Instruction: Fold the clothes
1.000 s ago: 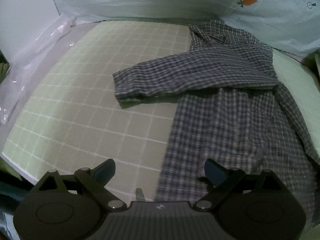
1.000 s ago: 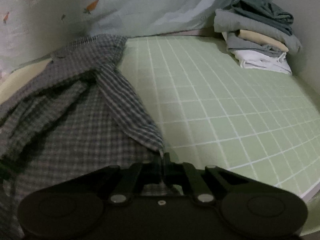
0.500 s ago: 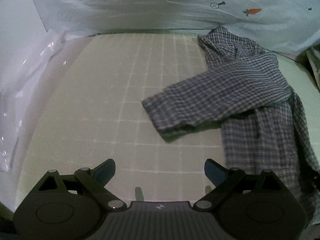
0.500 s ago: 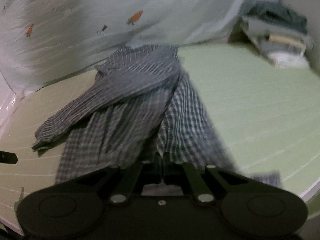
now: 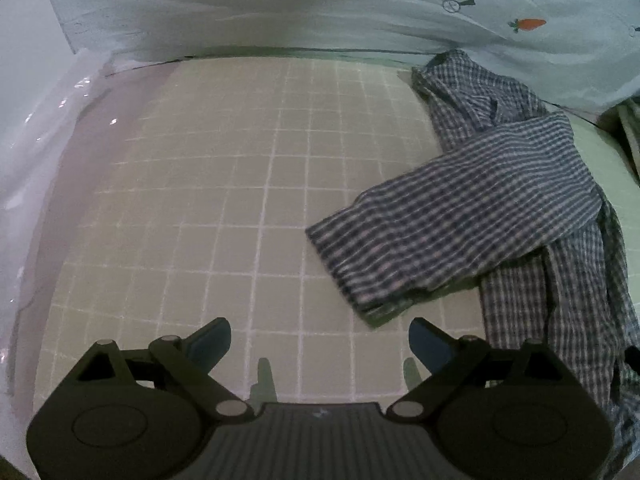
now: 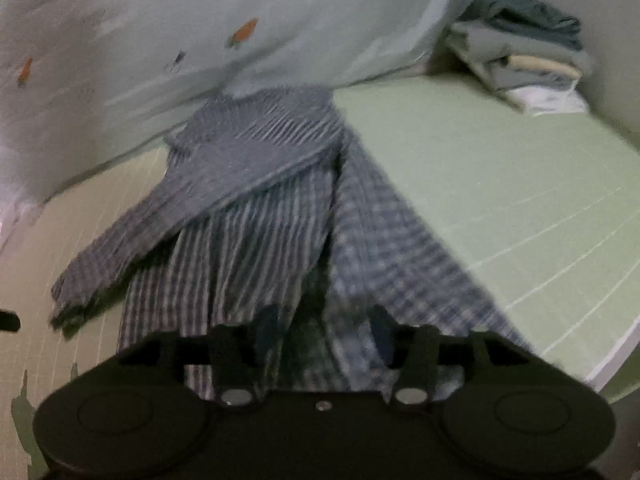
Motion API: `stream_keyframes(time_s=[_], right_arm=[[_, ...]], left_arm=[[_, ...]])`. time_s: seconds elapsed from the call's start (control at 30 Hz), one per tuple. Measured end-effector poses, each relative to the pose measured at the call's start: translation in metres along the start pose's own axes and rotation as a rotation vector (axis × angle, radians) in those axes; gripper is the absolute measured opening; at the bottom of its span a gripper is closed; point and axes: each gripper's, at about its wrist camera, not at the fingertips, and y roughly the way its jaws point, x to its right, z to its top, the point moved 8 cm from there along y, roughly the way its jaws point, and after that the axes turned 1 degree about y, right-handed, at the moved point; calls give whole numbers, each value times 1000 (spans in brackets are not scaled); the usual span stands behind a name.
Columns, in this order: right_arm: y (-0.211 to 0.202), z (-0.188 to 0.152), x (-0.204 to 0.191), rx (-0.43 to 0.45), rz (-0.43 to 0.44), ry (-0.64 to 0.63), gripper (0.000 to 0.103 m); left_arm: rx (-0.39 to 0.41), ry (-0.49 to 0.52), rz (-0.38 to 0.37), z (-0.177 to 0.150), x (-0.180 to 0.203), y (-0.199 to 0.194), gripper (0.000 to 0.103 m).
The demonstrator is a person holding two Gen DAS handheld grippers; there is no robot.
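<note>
A blue-and-white checked cotton shirt (image 5: pixel 516 216) lies on a pale green mat with a white grid (image 5: pixel 240 200), its long axis running from the collar at the far backdrop toward the near edge. One sleeve (image 5: pixel 460 236) is folded across the body, cuff pointing left. The left tongs (image 5: pixel 320 340) hover spread and empty over bare mat, just left of the cuff. The right tongs (image 6: pixel 324 332) have just been opening; shirt fabric sits between their parted fingers, no longer pinched. A light blue carrot-print sheet (image 5: pixel 360 4) hangs behind. Only the right view shows a stack of folded clothes (image 6: pixel 524 52) in the far corner; only the left shows clear plastic wrap (image 5: pixel 44 128).
</note>
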Motion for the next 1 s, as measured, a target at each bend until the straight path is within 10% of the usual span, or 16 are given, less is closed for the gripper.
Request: stream_keyframes(time_s=[0.67, 0.83, 1.0], right_arm=[[63, 87, -19, 76, -65, -137, 50], [100, 109, -25, 60, -103, -176, 90], [133, 109, -25, -2, -265, -360, 95]], left_arm=[[-83, -62, -5, 40, -4, 68, 67], [-93, -52, 3, 51, -1, 84, 68], [-83, -46, 1, 52, -1, 88, 69]])
